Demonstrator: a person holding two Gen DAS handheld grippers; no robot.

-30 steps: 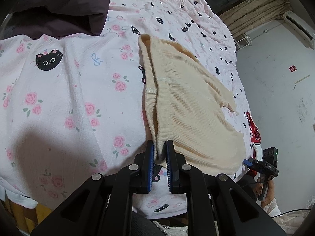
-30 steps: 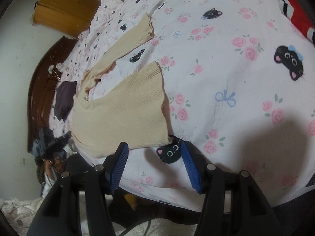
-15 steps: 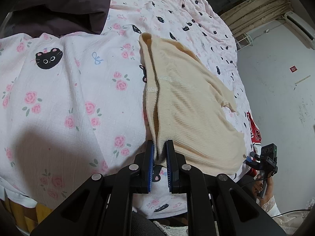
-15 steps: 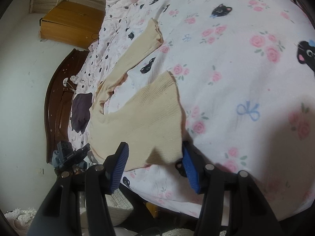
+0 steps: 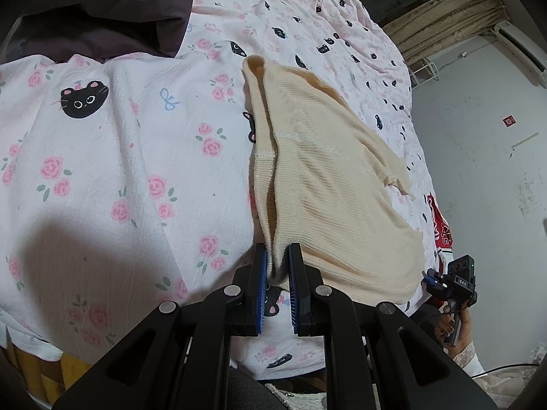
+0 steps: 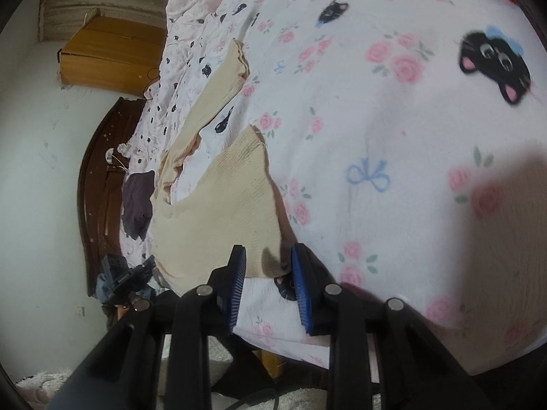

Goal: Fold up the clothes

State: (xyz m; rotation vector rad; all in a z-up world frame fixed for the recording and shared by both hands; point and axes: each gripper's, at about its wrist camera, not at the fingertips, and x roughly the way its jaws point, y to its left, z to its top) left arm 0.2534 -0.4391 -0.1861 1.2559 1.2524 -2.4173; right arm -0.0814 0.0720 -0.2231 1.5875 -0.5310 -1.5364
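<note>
Right wrist view carries the change: the bed, spread with a pink-and-white cotton sheet printed with roses, bows and black cats (image 6: 393, 143), fills the frame as it did a second ago, but the cream ribbed knit top (image 6: 218, 218) now reaches down between the blue pads, where a second ago its hem corner lay just short of them and a printed cat showed in the gap. The right gripper (image 6: 268, 276) has closed in on that corner and its fingers have narrowed, though they are spread yet, with a shadowed gap beside the cloth (not a grip so far, as I read it). For the task this looks like a two-corner hold being set up along the near hem, so that the top can be lifted or turned over on itself; which fold of the sequence it serves these views do not settle. The top lies on the bed near its front edge, body doubled along one side, one long sleeve trailing away toward the dark wooden headboard (image 6: 99, 184). In the left wrist view little has moved: the left gripper (image 5: 277, 273) stays low over the bed edge, aimed along the garment's folded side, its fingers pinching the near corner of the top (image 5: 324, 184). The right gripper (image 5: 454, 283) shows there too, held upright in the person's hand (image 5: 454, 328) just off the opposite hem corner.
</note>
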